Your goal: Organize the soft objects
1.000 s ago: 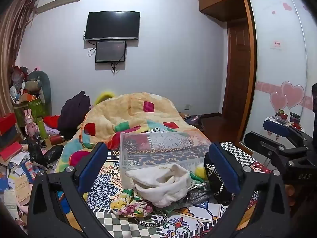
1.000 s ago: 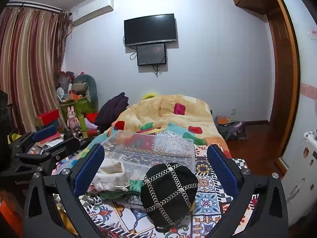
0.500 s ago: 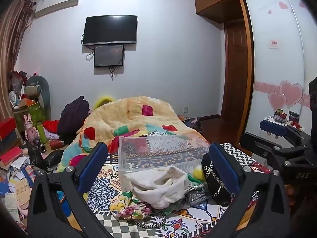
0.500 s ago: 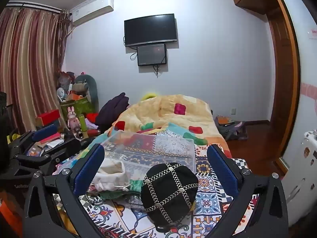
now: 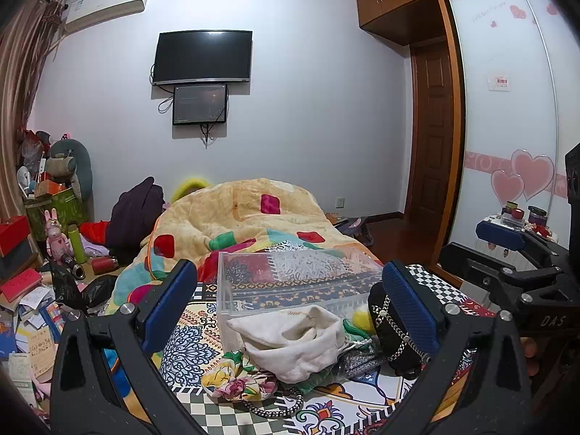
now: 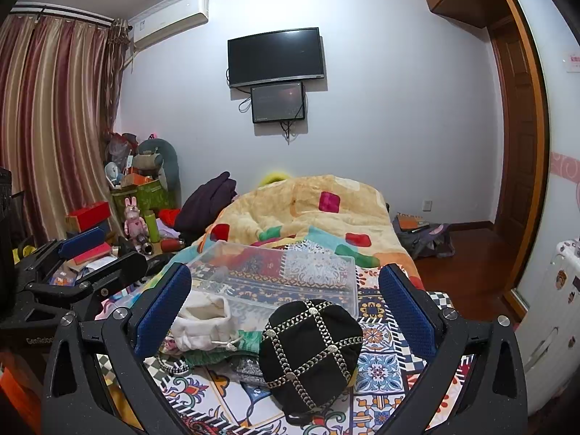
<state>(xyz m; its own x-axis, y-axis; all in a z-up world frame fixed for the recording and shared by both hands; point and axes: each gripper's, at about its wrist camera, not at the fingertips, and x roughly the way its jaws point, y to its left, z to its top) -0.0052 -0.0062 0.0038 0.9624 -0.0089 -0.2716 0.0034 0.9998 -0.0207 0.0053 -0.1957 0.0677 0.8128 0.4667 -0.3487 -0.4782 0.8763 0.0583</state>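
Observation:
A pile of soft items lies on the patterned bed cover in front of a clear plastic box (image 5: pixel 297 279). It holds a white drawstring pouch (image 5: pixel 293 340), a floral cloth (image 5: pixel 235 384), a green cloth and a black hat with silver chain trim (image 6: pixel 311 348). My left gripper (image 5: pixel 290 308) is open and empty, above and short of the pouch. My right gripper (image 6: pixel 286 308) is open and empty, with the black hat between and beyond its fingers. The box (image 6: pixel 279 275) and pouch (image 6: pixel 203 322) also show in the right wrist view.
A yellow patchwork quilt (image 5: pixel 239 217) is heaped beyond the box. Boxes, toys and bottles (image 5: pixel 54 232) crowd the left side. A wardrobe with heart decals (image 5: pixel 514 145) and a door stand on the right. The right gripper shows in the left wrist view (image 5: pixel 507 253).
The left wrist view has tilted slightly upward, so the pile sits lower in frame. The right wrist view is nearly unchanged. Both grippers stay open.

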